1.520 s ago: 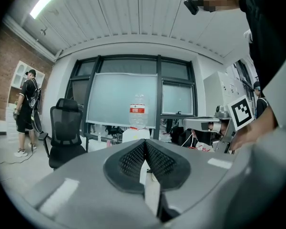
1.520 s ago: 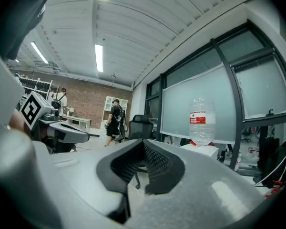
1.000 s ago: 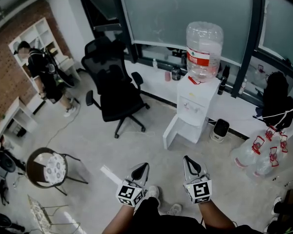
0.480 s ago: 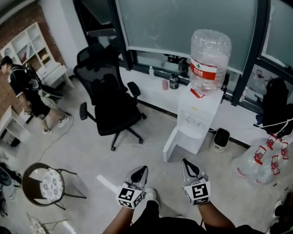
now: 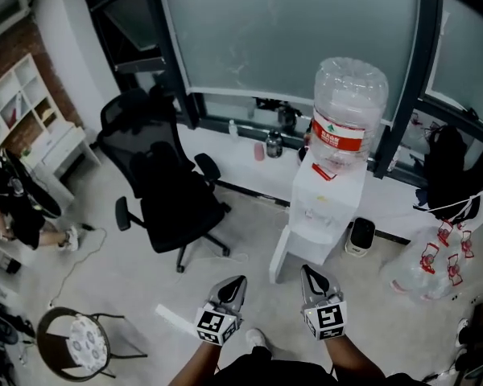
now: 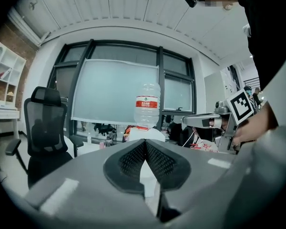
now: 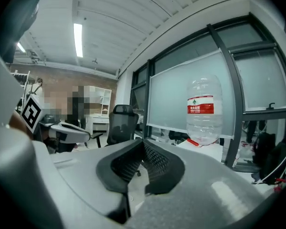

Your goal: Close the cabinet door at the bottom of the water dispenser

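Door (image 5: 281, 255): open at the foot of the dispenser (image 5: 325, 203), swung out on the side nearer the chair (image 5: 166, 195). Neither gripper touches it.
Since earlier: the dispenser and door sit lower in the head view and closer to both grippers. The chair has slid left. The person (image 5: 16, 215) has gone from upper left to the left edge, partly cut off. The stool (image 5: 75, 342) is now in the bottom left corner. Both grippers keep the same side-by-side pose.
Left gripper (image 5: 238, 281): jaws pressed together, nothing between them, pointing toward the door.
Right gripper (image 5: 307, 272): jaws closed tip to tip, empty, pointing at the dispenser's base.
Open room: bare floor lies between the grippers and the door. The chair stands well apart on the left. A white strip (image 5: 175, 319) lies on the floor just beside the left gripper.
Edges: a small black-and-white unit (image 5: 358, 236) stands just beside the dispenser on the right, and clear jugs (image 5: 428, 265) lie further right. The window ledge (image 5: 241, 155) runs behind.
Writing: the bottle (image 5: 348, 111) on top carries a red band with white print and a small emblem, too small to read.
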`<state>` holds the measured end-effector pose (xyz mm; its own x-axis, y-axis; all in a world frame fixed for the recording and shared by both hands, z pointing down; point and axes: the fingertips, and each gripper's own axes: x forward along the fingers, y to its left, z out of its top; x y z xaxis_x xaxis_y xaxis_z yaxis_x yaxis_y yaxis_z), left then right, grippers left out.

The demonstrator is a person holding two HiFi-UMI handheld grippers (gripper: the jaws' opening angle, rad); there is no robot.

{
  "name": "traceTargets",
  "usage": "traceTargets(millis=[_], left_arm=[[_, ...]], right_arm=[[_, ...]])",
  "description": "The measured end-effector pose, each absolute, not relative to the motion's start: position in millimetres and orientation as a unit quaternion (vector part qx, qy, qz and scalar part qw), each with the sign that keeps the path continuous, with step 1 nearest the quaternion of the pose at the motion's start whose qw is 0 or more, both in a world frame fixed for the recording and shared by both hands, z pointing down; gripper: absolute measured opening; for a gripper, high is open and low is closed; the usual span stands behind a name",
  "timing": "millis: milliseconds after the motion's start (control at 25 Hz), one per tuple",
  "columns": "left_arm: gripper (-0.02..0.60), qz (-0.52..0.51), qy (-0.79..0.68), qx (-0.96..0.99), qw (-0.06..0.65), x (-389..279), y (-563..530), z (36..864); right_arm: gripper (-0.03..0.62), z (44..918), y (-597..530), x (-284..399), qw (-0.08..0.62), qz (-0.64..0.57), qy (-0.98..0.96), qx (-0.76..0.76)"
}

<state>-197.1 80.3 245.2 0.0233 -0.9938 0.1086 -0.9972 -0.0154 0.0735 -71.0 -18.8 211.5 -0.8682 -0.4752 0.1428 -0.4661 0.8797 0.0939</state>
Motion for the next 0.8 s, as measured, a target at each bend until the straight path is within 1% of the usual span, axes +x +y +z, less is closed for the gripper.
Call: traceTargets(millis=[400,560,800], left_arm=[[0.018,0.012,-0.662,0.747,0.055,-249,37,241],[0.018,0.015,-0.648,0.76,0.047,-255,22,239],[0.02,0.029,-0.647,0.759,0.062,-254,-1,244]], right_arm=[[0.003,208,-41,-116,0.084,-0.057,-0.952,0.29],[0.003,209,-50,-121,0.082,-0.061,-0.948,0.301],[0.003,210,-68,-110,0.085,-0.055,-0.939,0.329]])
